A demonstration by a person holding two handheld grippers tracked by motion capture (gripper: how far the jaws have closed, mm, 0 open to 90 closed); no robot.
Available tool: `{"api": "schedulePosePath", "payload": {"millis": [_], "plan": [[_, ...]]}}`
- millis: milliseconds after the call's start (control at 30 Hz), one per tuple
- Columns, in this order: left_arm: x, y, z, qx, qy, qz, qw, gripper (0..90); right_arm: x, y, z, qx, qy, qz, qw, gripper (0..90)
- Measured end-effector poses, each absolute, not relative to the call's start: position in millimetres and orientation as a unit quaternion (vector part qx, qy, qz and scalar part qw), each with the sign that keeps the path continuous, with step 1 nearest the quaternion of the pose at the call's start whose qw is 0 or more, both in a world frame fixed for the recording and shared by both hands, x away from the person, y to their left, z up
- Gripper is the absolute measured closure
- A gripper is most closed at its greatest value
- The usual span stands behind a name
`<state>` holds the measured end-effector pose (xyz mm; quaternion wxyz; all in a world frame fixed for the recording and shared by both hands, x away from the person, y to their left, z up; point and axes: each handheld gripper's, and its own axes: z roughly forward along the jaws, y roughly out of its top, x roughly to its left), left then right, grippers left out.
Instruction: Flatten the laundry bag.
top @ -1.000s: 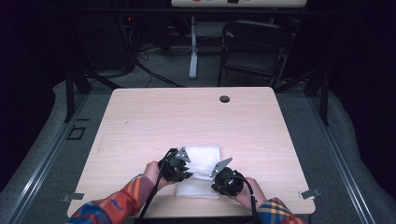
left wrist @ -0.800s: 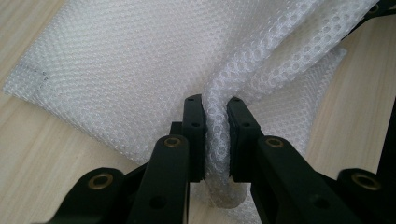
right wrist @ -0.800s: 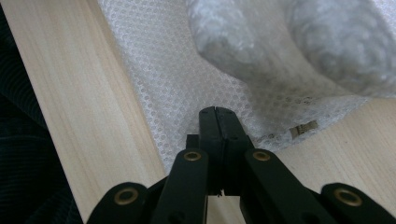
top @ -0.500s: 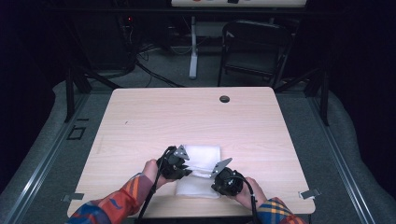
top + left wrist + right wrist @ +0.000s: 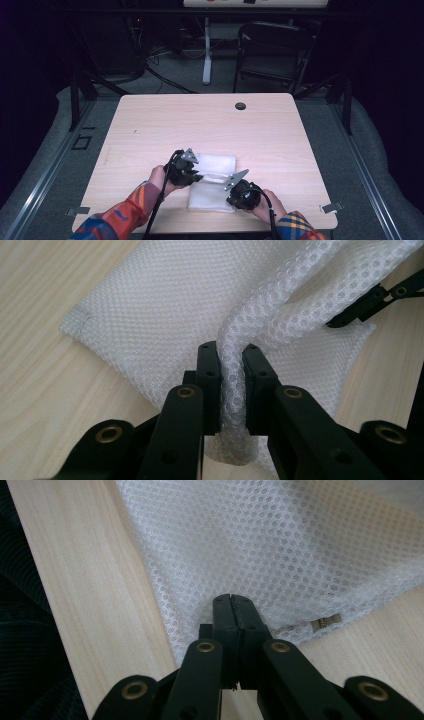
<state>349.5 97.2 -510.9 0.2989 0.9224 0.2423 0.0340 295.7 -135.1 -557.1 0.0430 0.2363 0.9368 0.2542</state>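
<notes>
Dark room, folding chair [image 5: 272,50] beyond table [image 5: 210,125]

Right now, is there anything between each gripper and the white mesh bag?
Nothing visible. The left gripper is closed on a bunched fold of the mesh bag, and the right gripper is closed on its edge.

The bag [image 5: 165,305] is white mesh cloth, an open honeycomb weave, soft and matt, half see-through where it lifts; a small metal zip pull [image 5: 325,622] sits at its hem. The surface [image 5: 210,125] is pale wood-grain laminate, smooth, with a low sheen. Each hand-held gripper, left [image 5: 231,365] and right [image 5: 233,611], is matt black plastic with brass-coloured rivets. At 6 o'clock, the sleeves [image 5: 125,215] are plaid cloth.
</notes>
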Motion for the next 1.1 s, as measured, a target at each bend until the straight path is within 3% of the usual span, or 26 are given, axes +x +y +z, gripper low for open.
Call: {"api": "schedulePosePath", "payload": {"millis": [1100], "plan": [[379,104,-490,0.903,0.272,0.071,0.324,80.6,296,-136,-557,0.234,0.938,0.252,0.044,89.9]]}}
